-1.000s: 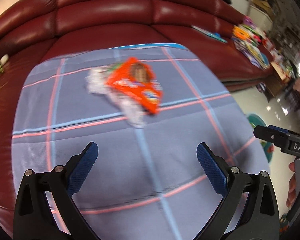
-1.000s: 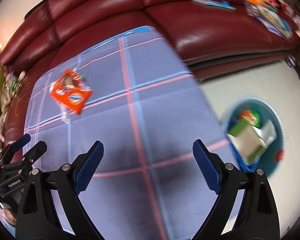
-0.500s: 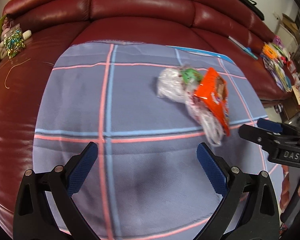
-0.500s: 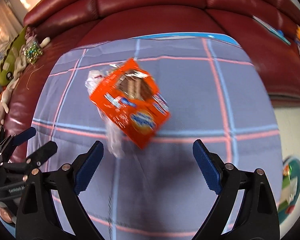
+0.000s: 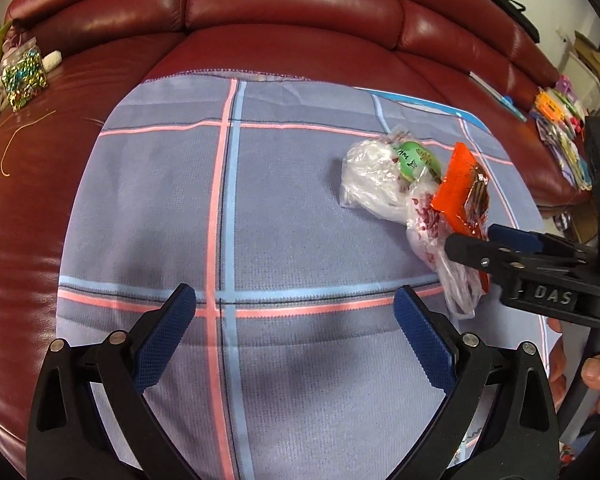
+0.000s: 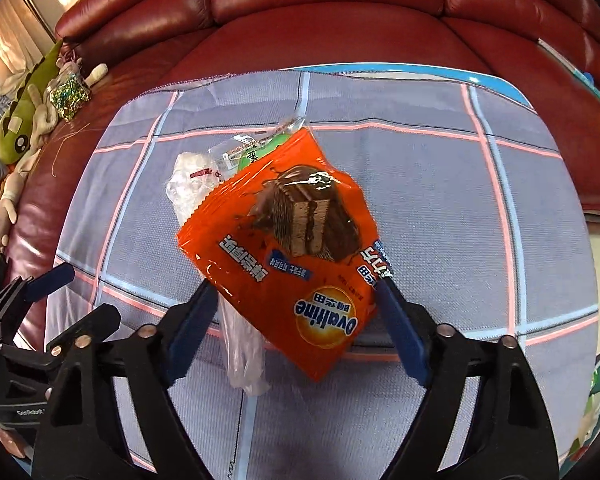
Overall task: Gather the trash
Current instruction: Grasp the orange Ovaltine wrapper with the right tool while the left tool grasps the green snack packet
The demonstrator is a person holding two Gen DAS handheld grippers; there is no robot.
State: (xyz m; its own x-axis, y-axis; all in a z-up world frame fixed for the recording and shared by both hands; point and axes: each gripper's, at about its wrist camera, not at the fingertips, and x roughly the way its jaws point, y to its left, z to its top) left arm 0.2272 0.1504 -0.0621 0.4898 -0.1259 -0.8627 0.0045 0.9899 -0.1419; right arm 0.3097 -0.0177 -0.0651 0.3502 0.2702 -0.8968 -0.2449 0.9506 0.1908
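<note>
Orange foil marks the Ovaltine wrapper (image 6: 296,264), which lies on the plaid cloth (image 5: 284,216) spread over the seat of the red leather sofa (image 5: 292,12). Under and beside the wrapper sit a crumpled clear plastic bag (image 5: 372,180) and a green packet (image 5: 416,160), all bunched into one small pile toward the cloth's right side as the left wrist view shows it. The right gripper (image 6: 296,312) has its blue fingers (image 6: 188,328) spread on either side of the wrapper's near end, with the foil lying between them; whether the pads touch it cannot be told. In the left wrist view that same gripper reaches in from the right edge, its tip against the lower part of the pile. The left gripper (image 5: 296,328) hangs above the near part of the cloth, well apart from the pile, its fingers spread wide with nothing between them. On the sofa seat beyond the cloth's left edge rest a jar of glittery bits (image 5: 22,76) and a green plush toy (image 6: 24,120).
</note>
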